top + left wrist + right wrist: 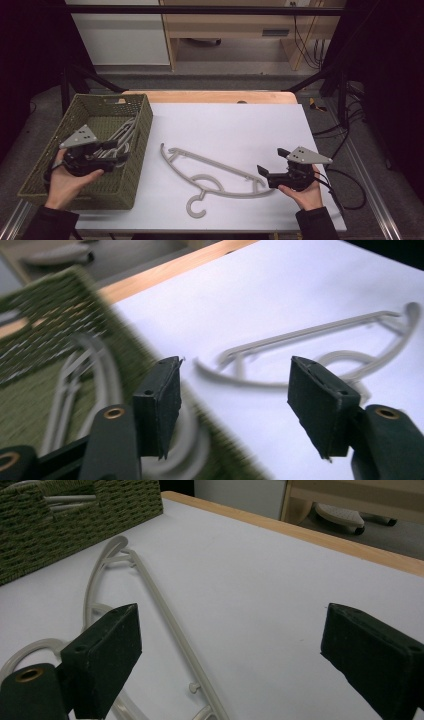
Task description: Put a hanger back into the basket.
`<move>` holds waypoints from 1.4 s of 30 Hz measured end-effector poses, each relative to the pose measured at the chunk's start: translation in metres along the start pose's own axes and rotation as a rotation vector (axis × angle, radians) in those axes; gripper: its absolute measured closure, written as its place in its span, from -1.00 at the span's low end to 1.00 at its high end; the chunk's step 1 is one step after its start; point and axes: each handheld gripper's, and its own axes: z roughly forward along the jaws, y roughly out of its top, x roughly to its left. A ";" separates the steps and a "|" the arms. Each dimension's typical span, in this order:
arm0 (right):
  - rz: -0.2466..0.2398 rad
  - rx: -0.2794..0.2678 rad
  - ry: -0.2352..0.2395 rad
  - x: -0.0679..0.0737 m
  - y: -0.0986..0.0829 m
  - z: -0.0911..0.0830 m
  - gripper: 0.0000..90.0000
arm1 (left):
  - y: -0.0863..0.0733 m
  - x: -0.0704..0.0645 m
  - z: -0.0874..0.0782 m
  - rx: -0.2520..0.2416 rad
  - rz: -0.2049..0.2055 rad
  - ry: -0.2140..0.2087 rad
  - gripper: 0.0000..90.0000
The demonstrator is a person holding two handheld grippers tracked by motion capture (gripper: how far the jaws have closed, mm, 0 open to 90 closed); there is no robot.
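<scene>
A grey plastic hanger (pixel 215 176) lies flat on the white table mat, hook toward the near edge. My right gripper (pixel 272 161) is open just right of the hanger's right end, low over the mat. In the right gripper view the hanger (pixel 165 610) runs past the left jaw, and nothing sits in the open right gripper (pixel 230 630). My left gripper (pixel 116 152) hovers over the green woven basket (pixel 145 125), open and empty. In the left gripper view, the left gripper (pixel 235 375) faces the hanger (pixel 310 332) across the basket's edge (pixel 50 305).
Several more grey hangers (pixel 122 135) lie inside the basket, also seen as hangers (pixel 75 385) below the left jaw. The basket (pixel 75 520) stands at the table's left. A wooden table edge (pixel 210 96) runs along the back. Black cables (pixel 345 190) trail off at the right.
</scene>
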 end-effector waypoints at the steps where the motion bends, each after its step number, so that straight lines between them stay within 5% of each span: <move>1: -0.001 0.003 0.004 0.000 0.000 0.000 -0.79 | 0.002 -0.007 0.004 -0.009 0.013 -0.016 -0.20; 8: -0.001 0.016 0.009 0.002 -0.001 0.002 -0.79 | 0.006 -0.051 0.042 -0.002 0.110 -0.128 -0.31; 13: 0.000 0.023 0.009 0.003 -0.002 0.002 -0.82 | 0.000 -0.069 0.067 0.019 0.154 -0.186 -0.39; 24: -0.012 0.042 0.018 0.007 -0.006 0.003 -0.82 | -0.018 -0.083 0.102 0.090 0.199 -0.265 -0.51; 27: -0.017 0.053 0.021 0.009 -0.008 0.003 -0.82 | -0.022 -0.084 0.113 0.137 0.222 -0.293 -0.52; 32: -0.018 0.066 0.036 0.014 -0.012 0.005 -0.82 | -0.025 -0.088 0.130 0.222 0.305 -0.281 -0.51; 42: -0.038 0.127 0.085 0.029 -0.022 0.013 -0.79 | -0.027 -0.095 0.169 0.337 0.362 -0.342 -0.33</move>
